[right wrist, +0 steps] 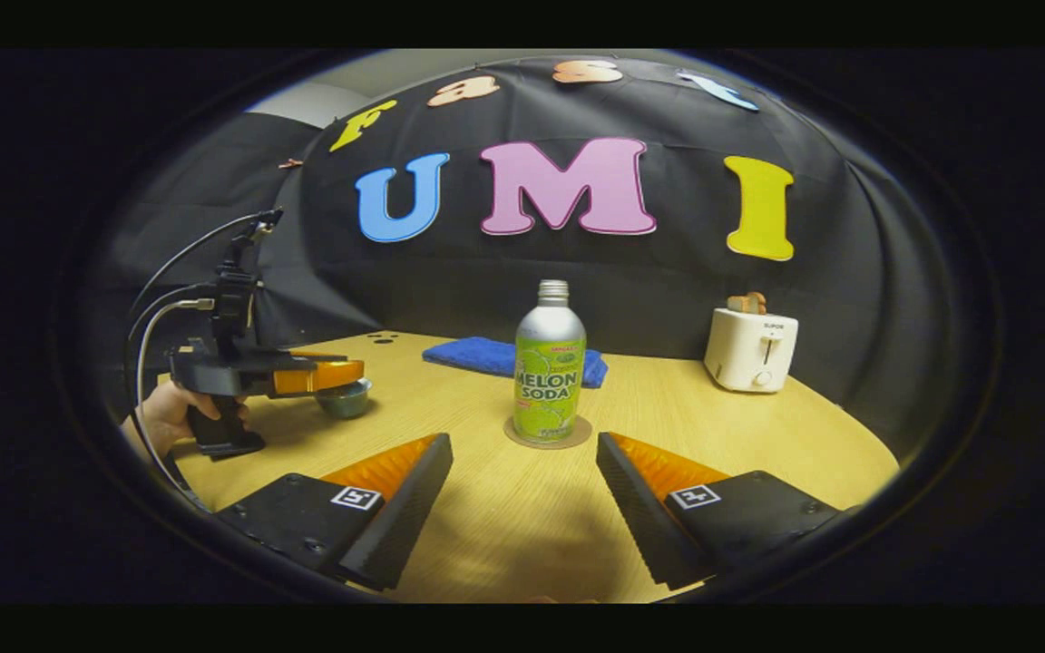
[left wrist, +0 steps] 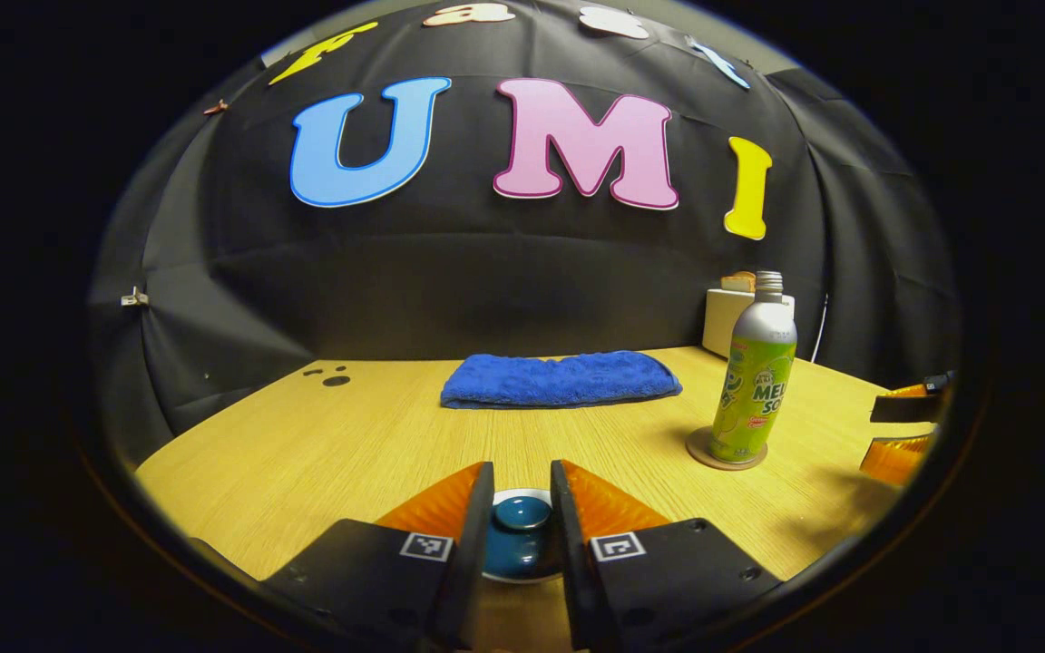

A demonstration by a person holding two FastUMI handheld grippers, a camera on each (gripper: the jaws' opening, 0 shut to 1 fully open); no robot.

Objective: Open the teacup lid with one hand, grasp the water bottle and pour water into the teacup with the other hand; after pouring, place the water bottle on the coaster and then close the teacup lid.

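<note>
Your left gripper (left wrist: 522,494) sits low over the table (left wrist: 323,444), with the teacup lid (left wrist: 522,513) directly between its two fingers; the knob is centred in the gap. The fingers are narrowed close around the lid, but you cannot tell whether both pads actually press on it. The teacup (left wrist: 512,555) shows just under the lid, mostly hidden by the fingers.

In the right gripper view your hand (right wrist: 164,410) grips the left gripper's handle at the far left, held level, fingers reaching right over the teacup (right wrist: 344,399) (cables loop up behind it).

Further right, the water bottle (right wrist: 550,372) stands upright on the coaster (right wrist: 548,433), mid-table, well apart from the teacup. A blue towel (right wrist: 486,355) lies behind the bottle, near the back wall.

Your right gripper (right wrist: 522,490) hovers just above the table in front of the bottle, aimed straight at it but short of it. Its fingers are spread wide, holding nothing, touching nothing. In the left gripper view its finger (left wrist: 908,404) pokes in at the right edge, right of the water bottle (left wrist: 754,372).

Far right, a white toaster (right wrist: 751,349) sits at the table's back corner.
</note>
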